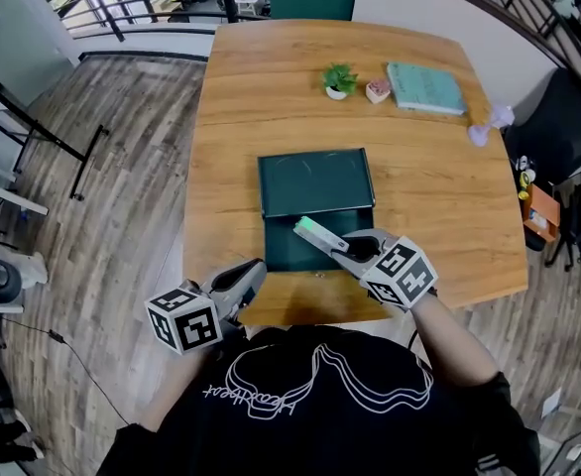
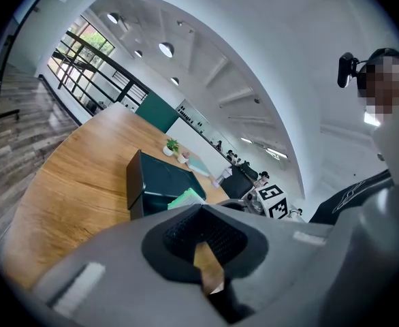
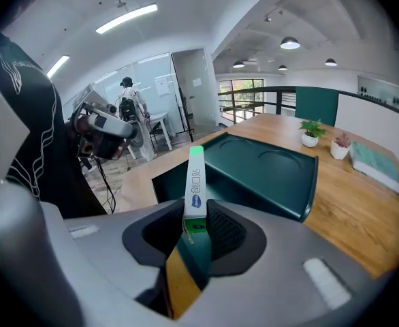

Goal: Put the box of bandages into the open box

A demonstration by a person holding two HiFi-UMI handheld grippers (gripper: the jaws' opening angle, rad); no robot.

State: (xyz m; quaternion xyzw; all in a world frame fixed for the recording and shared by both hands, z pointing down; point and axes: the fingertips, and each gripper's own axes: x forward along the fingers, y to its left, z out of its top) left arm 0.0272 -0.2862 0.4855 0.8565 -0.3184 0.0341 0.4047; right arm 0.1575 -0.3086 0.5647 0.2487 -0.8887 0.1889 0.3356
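Two grippers in play, I am pinching the box of bandages (image 1: 311,231) edge-on in my right gripper (image 1: 342,249), holding it over the open box (image 1: 315,181) on the table (image 1: 439,196), my left gripper (image 1: 251,276) hanging closed on nothing at the near table edge.

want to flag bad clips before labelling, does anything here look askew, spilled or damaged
Nothing stands out. The bandage box is clamped straight in the right hand-held gripper at the open box, whose lid is folded back. The plant and book sit neatly at the table's far edge, with nothing spilled.
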